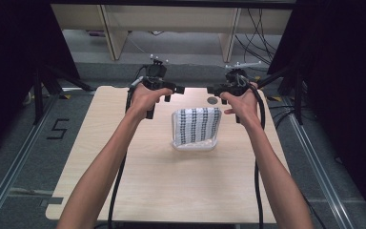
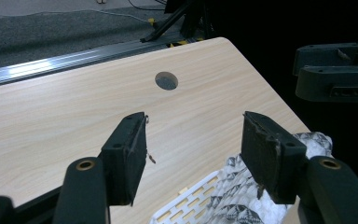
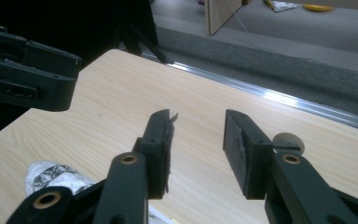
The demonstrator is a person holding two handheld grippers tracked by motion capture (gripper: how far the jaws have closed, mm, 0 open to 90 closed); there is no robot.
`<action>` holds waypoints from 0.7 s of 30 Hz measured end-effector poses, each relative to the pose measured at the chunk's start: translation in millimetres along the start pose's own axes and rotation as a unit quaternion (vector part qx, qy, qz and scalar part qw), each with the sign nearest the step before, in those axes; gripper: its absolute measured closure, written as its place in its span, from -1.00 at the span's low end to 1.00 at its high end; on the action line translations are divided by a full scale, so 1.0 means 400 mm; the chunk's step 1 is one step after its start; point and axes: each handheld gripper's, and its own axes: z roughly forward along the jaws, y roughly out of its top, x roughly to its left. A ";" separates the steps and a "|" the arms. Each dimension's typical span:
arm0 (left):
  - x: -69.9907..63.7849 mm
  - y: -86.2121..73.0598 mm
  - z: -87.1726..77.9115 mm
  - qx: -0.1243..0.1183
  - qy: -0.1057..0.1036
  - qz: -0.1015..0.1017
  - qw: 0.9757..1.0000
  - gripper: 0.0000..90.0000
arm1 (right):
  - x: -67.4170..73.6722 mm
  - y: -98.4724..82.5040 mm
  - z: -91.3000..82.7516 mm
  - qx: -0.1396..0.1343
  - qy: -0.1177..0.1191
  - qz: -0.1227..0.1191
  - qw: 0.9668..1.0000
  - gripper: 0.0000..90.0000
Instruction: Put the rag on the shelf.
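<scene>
A white slatted basket (image 1: 194, 144) stands at the middle of the table and holds a black-and-white patterned cloth (image 1: 198, 124). My left gripper (image 1: 173, 93) is raised beyond the basket's far left corner, and my right gripper (image 1: 217, 94) beyond its far right corner. Their jaws point toward each other. In the left gripper view my left gripper (image 2: 193, 154) is open and holds nothing, with the basket (image 2: 186, 201) and cloth (image 2: 242, 196) below it. My right gripper (image 3: 198, 140) is also open and holds nothing, and a corner of the cloth (image 3: 51, 175) lies at the lower left.
The light wooden table (image 1: 171, 181) has a round cable hole (image 1: 212, 100) near its far right corner. Black stands and cables sit on the floor beyond the table, with dark curtains at both sides. Bare tabletop lies in front of the basket.
</scene>
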 end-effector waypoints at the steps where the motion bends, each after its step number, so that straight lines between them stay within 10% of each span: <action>1: 0.000 0.000 -0.002 -0.001 -0.002 0.001 1.000 -0.11 | 0.006 -0.001 -0.001 0.002 0.001 0.012 1.000 0.35; 21: -0.016 -0.025 -0.065 -0.005 -0.025 0.023 0.999 -0.13 | 0.037 -0.001 -0.020 0.005 -0.001 -0.008 1.000 0.07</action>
